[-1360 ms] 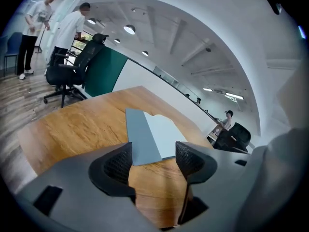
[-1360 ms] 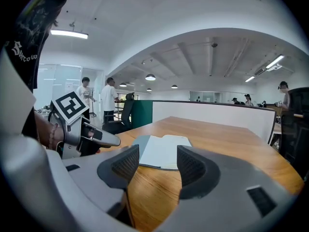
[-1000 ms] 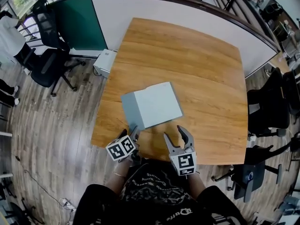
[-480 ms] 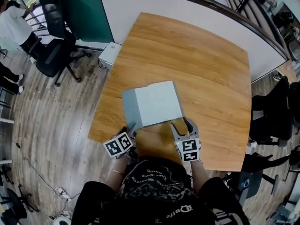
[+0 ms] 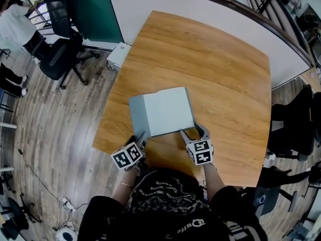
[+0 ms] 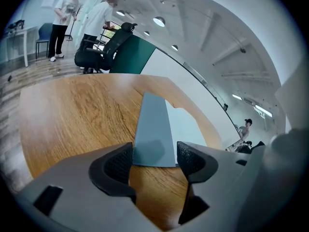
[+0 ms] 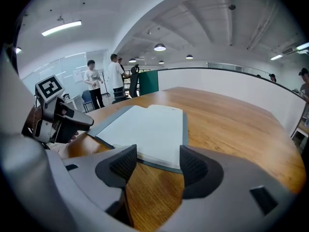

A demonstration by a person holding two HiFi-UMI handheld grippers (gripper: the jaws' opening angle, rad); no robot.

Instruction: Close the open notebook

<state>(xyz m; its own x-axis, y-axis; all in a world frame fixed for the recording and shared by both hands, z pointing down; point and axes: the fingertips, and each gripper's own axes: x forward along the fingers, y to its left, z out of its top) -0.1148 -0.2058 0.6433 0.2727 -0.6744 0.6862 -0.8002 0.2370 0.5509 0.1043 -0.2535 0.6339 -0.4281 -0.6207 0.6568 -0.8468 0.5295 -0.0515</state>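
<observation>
A notebook with grey covers and white pages (image 5: 161,110) lies open near the front edge of the wooden desk (image 5: 220,69). The left tongs (image 5: 141,138) slant down at its front left corner, jaws apart, with the grey cover's edge between their tips. The right tongs (image 5: 193,131) slant down at the front right corner. Their jaws have just been opening, and the page edge lies between the tips, unpressed. Each pair carries a cube of black-and-white square markers.

An office is suggested by black wheeled swivel chairs (image 5: 59,54) left of the left gripper (image 5: 139,139) and a curved white-and-green partition (image 5: 145,14) beyond it.
</observation>
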